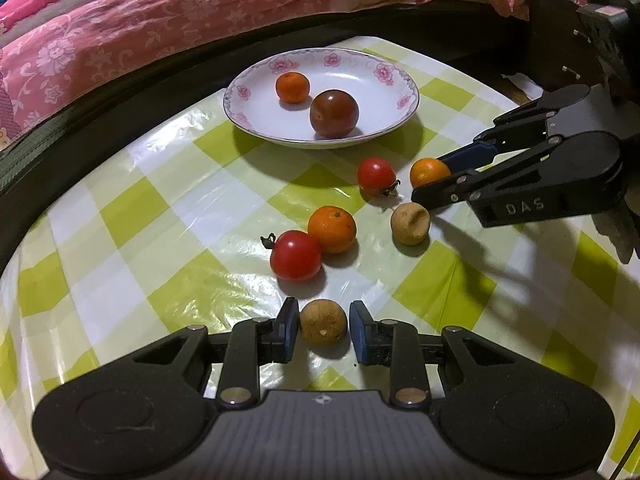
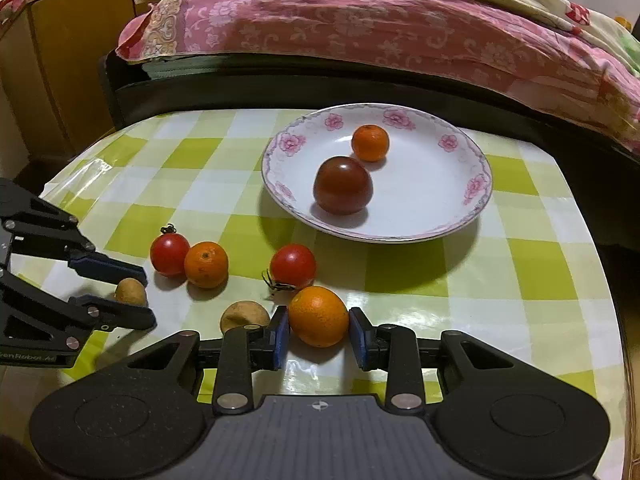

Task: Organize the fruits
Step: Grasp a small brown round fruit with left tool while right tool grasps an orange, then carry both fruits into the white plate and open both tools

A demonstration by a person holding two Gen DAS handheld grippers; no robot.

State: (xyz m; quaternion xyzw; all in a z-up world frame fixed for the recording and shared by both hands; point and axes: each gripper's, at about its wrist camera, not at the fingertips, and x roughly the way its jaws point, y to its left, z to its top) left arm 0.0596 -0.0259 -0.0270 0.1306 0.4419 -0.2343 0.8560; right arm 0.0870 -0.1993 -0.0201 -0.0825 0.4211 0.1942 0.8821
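My left gripper (image 1: pixel 324 326) sits low on the checked tablecloth (image 1: pixel 132 208), fingers spread either side of a brown longan (image 1: pixel 323 322); small gaps show on both sides, so it's released, not clamped. My right gripper (image 2: pixel 318 328) is likewise spread around an orange (image 2: pixel 319 316), pads just beside the skin, gap visible at least on the right, no squeeze.

Just beside the right gripper's left finger lies a 2nd brown longan (image 2: pixel 245 317). Past that, a red tomato (image 2: pixel 293 266) with its stem toward me, near the gripped-at orange. Further left, another orange (image 2: pixel 206 265) touches a 2nd red tomato (image 2: pixel 169 254).

Far side: white floral plate (image 2: pixel 448 200) holding 1 dark tomato (image 2: pixel 343 191) and 1 small orange (image 2: pixel 370 143), close together. Behind the table, pink bedding (image 2: pixel 360 32).
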